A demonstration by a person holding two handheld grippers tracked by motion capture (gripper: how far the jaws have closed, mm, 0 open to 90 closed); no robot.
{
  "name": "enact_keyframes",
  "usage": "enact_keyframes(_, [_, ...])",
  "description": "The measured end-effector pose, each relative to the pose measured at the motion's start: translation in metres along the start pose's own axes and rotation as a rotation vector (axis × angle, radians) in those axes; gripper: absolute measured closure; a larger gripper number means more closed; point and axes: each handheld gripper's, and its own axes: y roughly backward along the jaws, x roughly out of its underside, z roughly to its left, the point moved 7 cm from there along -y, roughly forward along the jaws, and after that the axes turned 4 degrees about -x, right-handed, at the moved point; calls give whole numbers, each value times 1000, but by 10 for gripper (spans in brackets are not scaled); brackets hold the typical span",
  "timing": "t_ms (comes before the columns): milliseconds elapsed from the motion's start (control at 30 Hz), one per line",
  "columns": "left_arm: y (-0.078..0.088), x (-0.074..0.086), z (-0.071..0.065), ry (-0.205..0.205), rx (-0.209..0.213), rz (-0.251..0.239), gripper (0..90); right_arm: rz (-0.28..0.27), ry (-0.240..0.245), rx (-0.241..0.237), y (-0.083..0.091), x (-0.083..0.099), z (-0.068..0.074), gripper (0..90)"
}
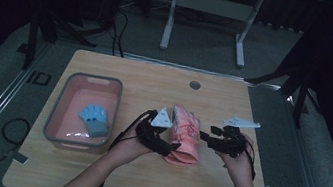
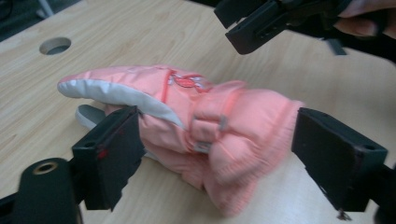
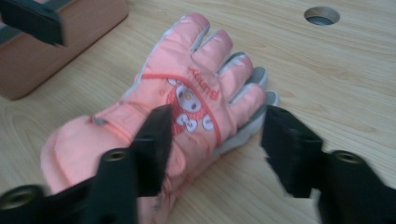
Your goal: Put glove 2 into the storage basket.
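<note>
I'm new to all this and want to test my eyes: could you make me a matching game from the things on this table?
Things:
1. pink glove
2. blue glove
3. round hole
4. pink tub

Places:
A. inside the tub
B. far middle of the tabletop
C. left part of the table
D. between the two grippers

Pairs: 1-D, 2-A, 3-B, 4-C
</note>
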Motion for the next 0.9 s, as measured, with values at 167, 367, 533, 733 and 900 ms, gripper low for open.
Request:
enact_keyframes(167, [-17,-4,15,63,-55,31,443,17,-4,-6,-14,-1,4,549])
enact_keyframes(367, [-44,12,21,207,-18,133,339,60,-63,-20,-33,11,0,484])
enact_keyframes(533, [-61,26,24,285,6,185,253,104,-178,-40,-48,26,-12,458])
enact_keyframes(733, [-74,42,27,393,64,206,210,147,-344,-119,-66,41,-22,393])
enact_keyframes(900, [-78,47,28,456,152,188,288,171,-423,-230,-73,46,-25,455])
